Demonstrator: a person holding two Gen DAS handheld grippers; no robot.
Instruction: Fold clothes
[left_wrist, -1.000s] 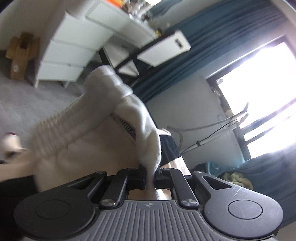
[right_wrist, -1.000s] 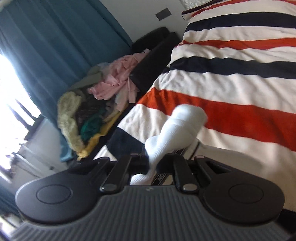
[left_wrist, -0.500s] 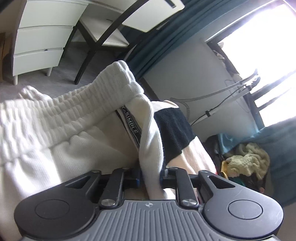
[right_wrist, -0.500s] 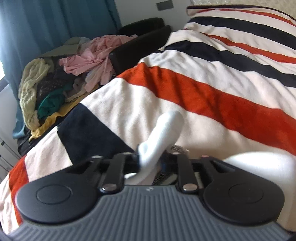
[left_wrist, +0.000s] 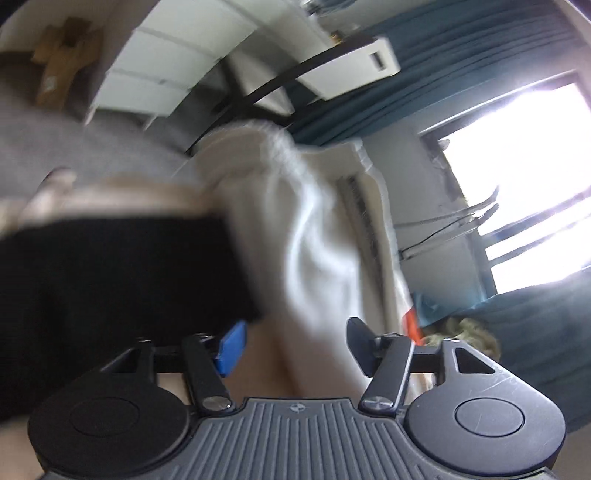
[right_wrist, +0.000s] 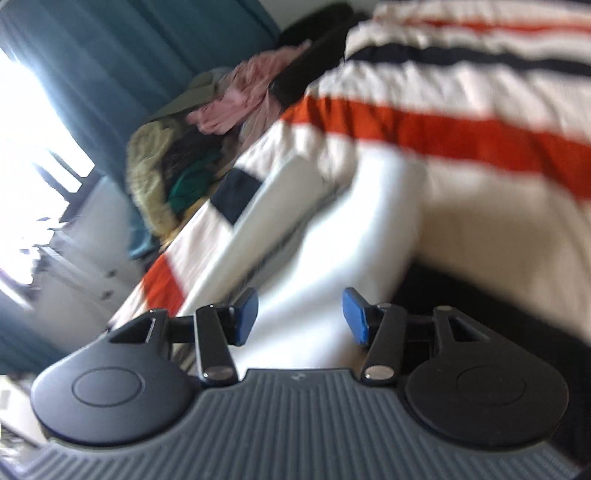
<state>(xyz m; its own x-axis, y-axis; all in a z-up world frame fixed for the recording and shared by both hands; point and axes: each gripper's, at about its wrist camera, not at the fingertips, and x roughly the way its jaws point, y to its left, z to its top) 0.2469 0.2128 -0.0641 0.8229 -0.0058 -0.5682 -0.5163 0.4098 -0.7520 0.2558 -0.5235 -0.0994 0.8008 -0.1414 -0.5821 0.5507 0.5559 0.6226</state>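
Beside striped bedspread (right_wrist: 443, 129): clothes heap (right_wrist: 192, 147), teal curtain (right_wrist: 110, 74).

Motion-blurred white garment (left_wrist: 314, 236)

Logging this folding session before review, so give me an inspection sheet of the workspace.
Surface: striped bedspread, orange, black and cream.
Job's things: white garment lying on it, blurred.
Clutter: clothes pile beside the bed.
Grippers: left gripper open; right gripper open, garment between but ungripped.
Cables: cord along the wall under the window.
Surroundings: teal curtains, white drawers, bright window.
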